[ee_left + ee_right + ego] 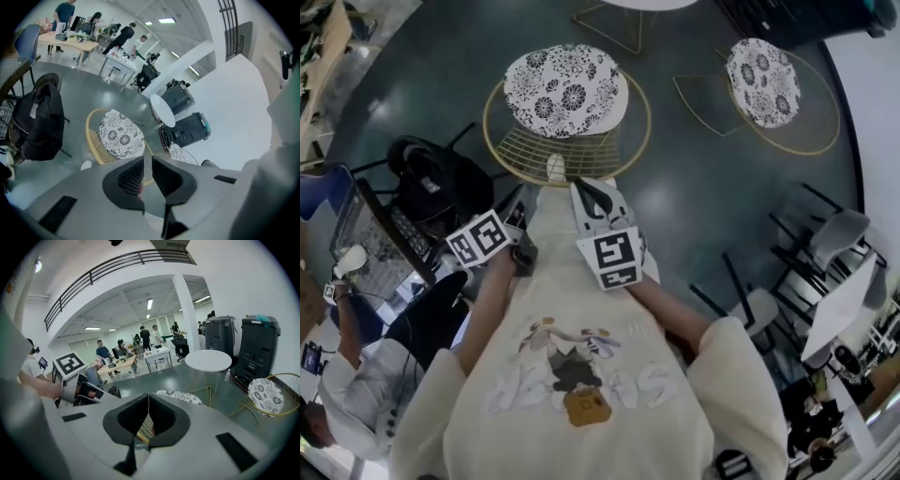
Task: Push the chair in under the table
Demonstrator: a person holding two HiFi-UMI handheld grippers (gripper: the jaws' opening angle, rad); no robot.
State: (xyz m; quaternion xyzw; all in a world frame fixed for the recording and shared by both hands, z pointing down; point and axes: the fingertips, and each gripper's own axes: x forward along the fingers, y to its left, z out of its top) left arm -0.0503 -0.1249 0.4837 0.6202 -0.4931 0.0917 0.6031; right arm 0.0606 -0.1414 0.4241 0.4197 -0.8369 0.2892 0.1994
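Observation:
The chair point(565, 94) has a gold wire frame and a black-and-white floral cushion; it stands on the dark floor just ahead of me. The white round table point(647, 3) is beyond it at the top edge. Both grippers hover short of the chair's near rim and touch nothing. My left gripper point(514, 220) points down at the chair point(117, 133); its jaws stand a narrow gap apart point(147, 168) with nothing between them. My right gripper point(592, 199) has its jaws closed tip to tip point(149, 404), empty, with the cushion point(180, 397) and table point(207, 360) ahead.
A second floral chair point(764, 84) stands to the right of the table. A black backpack point(441, 183) sits on a seat at the left. Dark bins point(243, 343) line the white wall. Folding chairs point(834, 244) stand at the right; a seated person point(356, 375) is at lower left.

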